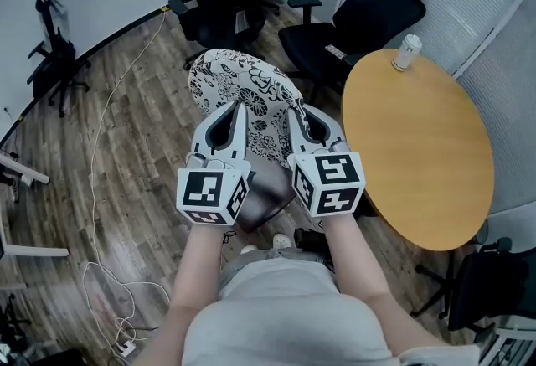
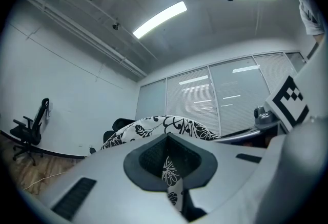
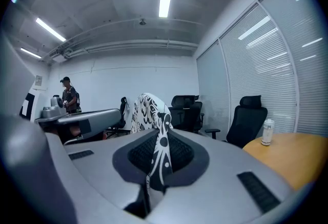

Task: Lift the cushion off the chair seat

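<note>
**Item: cushion** (image 1: 243, 84), black-and-white floral print. It is held in the air over the dark chair seat (image 1: 266, 188), and judged clear of it, though the far end's clearance cannot be confirmed.

**Grip, left:** left hand-held gripper (image 1: 237, 110), jaws closed on a fold of the cushion's near edge, with printed fabric pinched between the pads.

**Grip, right:** right hand-held gripper (image 1: 298, 115), jaws likewise clamped on the same near edge, just beside the left.

**Key relation:** the cushion lies forward of both hand-held grippers. Its long axis runs away from the person, and its body rises beyond the jaws in both gripper views. The two hands sit side by side, neither nearer. Judged: the remaining move is a joint carry up and away, with level hands so the free far end does not sag.

**Surface:** round wooden surface (image 1: 419, 146) to the right, bearing one pale can (image 1: 407, 52), well apart from the cushion.

**Room:**
- wood-plank floor (image 1: 126, 146) with a trailing cable (image 1: 99, 138)
- black office chairs (image 1: 360, 25) beyond
- blinds (image 2: 225, 95) along one wall
- a person (image 3: 68, 96) standing far off
</note>
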Motion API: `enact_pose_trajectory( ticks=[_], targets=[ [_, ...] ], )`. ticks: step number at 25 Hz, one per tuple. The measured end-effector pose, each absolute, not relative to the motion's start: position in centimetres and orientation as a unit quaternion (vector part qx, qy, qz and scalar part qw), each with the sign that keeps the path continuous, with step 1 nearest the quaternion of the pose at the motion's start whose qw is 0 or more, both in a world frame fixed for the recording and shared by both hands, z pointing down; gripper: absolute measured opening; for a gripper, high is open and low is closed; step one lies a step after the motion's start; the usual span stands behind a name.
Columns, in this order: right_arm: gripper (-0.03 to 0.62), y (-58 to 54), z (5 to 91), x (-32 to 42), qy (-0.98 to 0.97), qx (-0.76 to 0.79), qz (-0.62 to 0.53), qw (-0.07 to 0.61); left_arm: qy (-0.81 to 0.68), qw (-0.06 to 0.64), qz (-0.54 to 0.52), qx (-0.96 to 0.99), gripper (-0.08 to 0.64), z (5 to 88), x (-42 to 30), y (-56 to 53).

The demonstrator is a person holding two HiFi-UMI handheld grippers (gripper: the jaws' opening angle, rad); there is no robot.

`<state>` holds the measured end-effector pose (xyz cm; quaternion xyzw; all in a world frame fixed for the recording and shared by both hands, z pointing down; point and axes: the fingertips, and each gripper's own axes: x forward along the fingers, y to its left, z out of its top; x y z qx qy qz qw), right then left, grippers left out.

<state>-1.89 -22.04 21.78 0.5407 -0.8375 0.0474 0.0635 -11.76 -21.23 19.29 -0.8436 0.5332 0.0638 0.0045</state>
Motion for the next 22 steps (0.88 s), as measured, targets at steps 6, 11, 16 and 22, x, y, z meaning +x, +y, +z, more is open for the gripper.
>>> enact_pose_trajectory(
  ticks=[6, 11, 16, 22],
  targets=[
    [0.038, -21.9, 21.2, -1.7, -0.834, 0.546, 0.044, 0.067, 0.525, 0.009, 0.065, -0.849, 0.003, 18.6, -11.2, -21.1],
    [0.038, -21.1, 21.0, -1.3, -0.833, 0.548, 0.034, 0.066, 0.517, 0.016, 0.065, -0.853, 0.003, 18.2, -10.1, -20.4],
    [0.038, -20.6, 20.7, -1.4, -0.834, 0.548, 0.027, 0.066, 0.515, 0.018, 0.064, -0.855, 0.003, 18.0, -9.9, -20.0],
    [0.038, -20.1, 20.4, -1.2, -0.831, 0.553, 0.017, 0.058, 0.520, 0.020, 0.063, -0.851, 0.003, 17.8, -10.1, -19.6]
  ],
)
